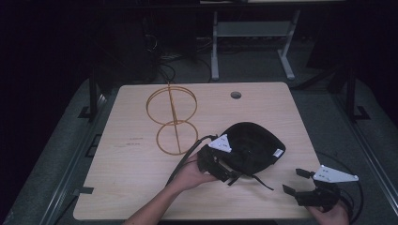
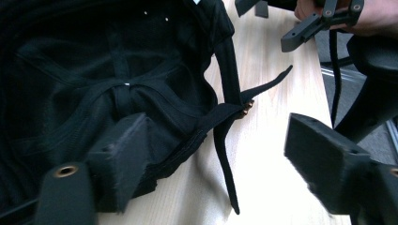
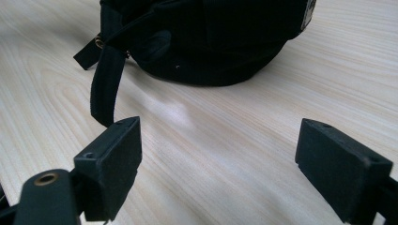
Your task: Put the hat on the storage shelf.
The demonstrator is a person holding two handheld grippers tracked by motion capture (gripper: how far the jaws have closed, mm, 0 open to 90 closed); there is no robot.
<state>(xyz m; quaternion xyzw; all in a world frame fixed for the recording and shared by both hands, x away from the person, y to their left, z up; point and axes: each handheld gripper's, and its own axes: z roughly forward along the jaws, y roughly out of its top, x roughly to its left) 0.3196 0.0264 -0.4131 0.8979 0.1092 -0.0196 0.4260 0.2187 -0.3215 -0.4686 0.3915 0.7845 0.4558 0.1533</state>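
Lying upside down near the desk's (image 1: 141,178) right front edge, black cap (image 1: 256,140), left gripper (image 1: 224,173) fingers released astride its back rim, right gripper (image 1: 296,182) fingers released at the corner, wire stand (image 1: 171,119) well apart, bare wood between, dark room beyond.

Dim room, grey floor (image 1: 56,140), white desk frame (image 1: 253,33) behind.

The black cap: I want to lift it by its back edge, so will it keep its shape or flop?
The black cap looks like soft fabric lying crown down, so it will probably sag and fold when lifted. Its loose strap would likely dangle. It seems light, and may slide on the smooth table if pushed rather than tip.
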